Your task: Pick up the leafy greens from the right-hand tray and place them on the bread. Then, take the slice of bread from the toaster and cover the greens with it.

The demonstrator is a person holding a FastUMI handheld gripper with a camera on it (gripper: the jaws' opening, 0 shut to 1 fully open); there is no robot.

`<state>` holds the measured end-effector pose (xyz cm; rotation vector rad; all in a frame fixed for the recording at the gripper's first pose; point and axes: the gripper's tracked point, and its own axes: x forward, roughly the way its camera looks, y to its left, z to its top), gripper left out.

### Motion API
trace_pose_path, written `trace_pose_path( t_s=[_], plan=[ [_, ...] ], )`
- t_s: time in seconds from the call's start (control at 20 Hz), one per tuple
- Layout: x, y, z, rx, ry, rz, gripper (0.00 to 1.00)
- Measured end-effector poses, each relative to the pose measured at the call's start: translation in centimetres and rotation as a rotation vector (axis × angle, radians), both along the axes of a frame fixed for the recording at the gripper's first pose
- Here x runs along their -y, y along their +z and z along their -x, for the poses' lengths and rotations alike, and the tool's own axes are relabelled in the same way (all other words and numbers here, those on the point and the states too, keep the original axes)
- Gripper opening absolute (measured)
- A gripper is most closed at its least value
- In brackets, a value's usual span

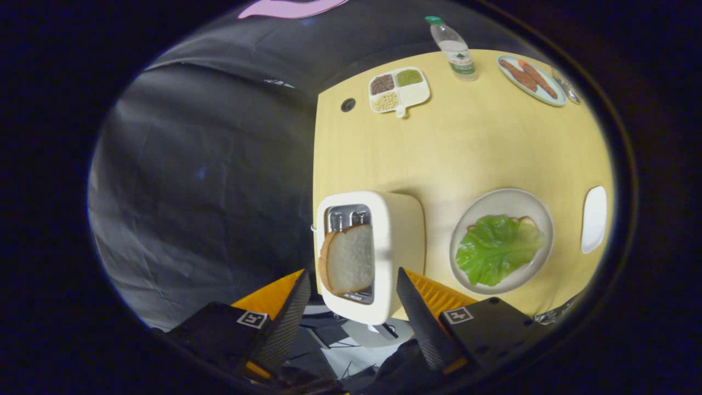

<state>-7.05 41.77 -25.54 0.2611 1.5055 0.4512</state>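
Fingers [351, 288] spread wide, gripping nothing, one either side of the toaster [397, 241] w/ the bread slice [350, 258] sticking up from its slot between them. Lettuce leaf [496, 248] already lies on bread on the round plate [507, 200], just right of toaster. Small white tray [594, 218] right of plate. Far across the surface [466, 142]: divided dish [398, 89], bottle [455, 49], plate of sausages [531, 79].

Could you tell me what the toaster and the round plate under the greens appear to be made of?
Toaster: probably matte cream plastic, with shiny metal slots around the bread slice. Plate: likely glazed ceramic or melamine, smooth and off-white. The open gripper hovers above the toaster.
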Motion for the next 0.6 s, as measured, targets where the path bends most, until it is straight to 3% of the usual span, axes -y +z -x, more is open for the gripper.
trace_pose_path(
  t_s=[0.3,0.6],
  plan=[
    [-3.0,-3.4,0.6,-0.007,0.059,0.048,0.85],
    [-2.5,-5.2,0.5,0.0,0.099,0.105,0.71]
  ],
)
